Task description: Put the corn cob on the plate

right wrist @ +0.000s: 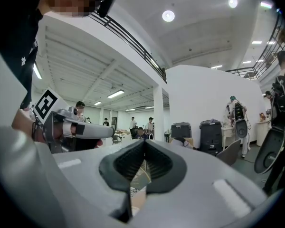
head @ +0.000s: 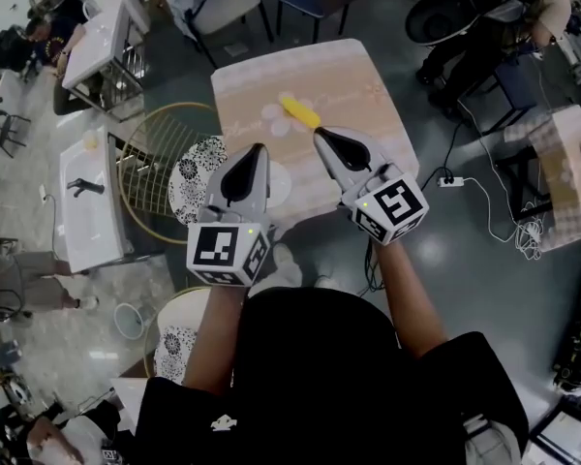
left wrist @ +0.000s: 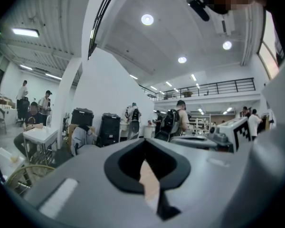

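plate (head: 281, 184) | partly hidden | behind left gripper (head: 259, 153)

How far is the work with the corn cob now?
Nothing looks done yet: the corn cob lies on the table, apart from the plate. In hand: nothing; the left tool and right tool are both shut and empty. Left: grasp the cob and set it on the plate.

I see the yellow corn cob (head: 300, 112) lying slantwise at mid-counter (head: 368, 95), bare. The white plate (head: 282, 184) sits apart from it, toward the counter's near edge.
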{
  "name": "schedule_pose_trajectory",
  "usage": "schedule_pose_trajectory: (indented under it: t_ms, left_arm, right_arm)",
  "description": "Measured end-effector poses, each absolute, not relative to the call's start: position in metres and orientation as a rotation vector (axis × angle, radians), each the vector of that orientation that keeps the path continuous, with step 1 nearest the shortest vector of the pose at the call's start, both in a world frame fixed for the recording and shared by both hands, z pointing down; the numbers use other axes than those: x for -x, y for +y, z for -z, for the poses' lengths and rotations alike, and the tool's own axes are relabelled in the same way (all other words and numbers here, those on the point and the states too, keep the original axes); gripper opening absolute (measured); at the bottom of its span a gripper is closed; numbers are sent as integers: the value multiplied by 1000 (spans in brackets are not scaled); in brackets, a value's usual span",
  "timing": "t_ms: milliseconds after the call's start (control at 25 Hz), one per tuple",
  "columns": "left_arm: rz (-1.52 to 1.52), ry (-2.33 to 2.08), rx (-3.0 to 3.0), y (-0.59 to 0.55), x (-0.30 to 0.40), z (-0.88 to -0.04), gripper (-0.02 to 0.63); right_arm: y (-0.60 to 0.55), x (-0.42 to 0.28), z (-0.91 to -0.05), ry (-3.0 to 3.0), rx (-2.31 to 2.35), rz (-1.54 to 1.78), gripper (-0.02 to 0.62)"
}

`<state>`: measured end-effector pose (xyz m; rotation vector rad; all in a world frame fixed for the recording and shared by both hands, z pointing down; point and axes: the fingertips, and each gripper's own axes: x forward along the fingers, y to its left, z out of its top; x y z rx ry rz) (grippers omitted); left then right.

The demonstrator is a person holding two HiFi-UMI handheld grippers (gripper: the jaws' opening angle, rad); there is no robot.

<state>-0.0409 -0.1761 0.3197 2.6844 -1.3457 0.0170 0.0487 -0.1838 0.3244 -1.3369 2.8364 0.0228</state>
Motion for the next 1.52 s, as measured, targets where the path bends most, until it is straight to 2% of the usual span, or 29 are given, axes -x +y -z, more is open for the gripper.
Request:
schedule_pose_trajectory:
  t_ms: [560, 960, 1520]
  left_arm:
    - [-20, -1256, -2652, -233, 72, -347, 9]
    - [-54, -1340, -2625, -260, 69, -345, 9]
    - [-106, -1616, -2453, -306, 72, -359, 9]
  right_arm:
    - [-244, -31, -365, 2860, 1488, 66, 2]
    - [-295, -48, -397, 2943, 1495, 111, 2]
    - [-388, -72, -525, 3172, 1397, 411, 2]
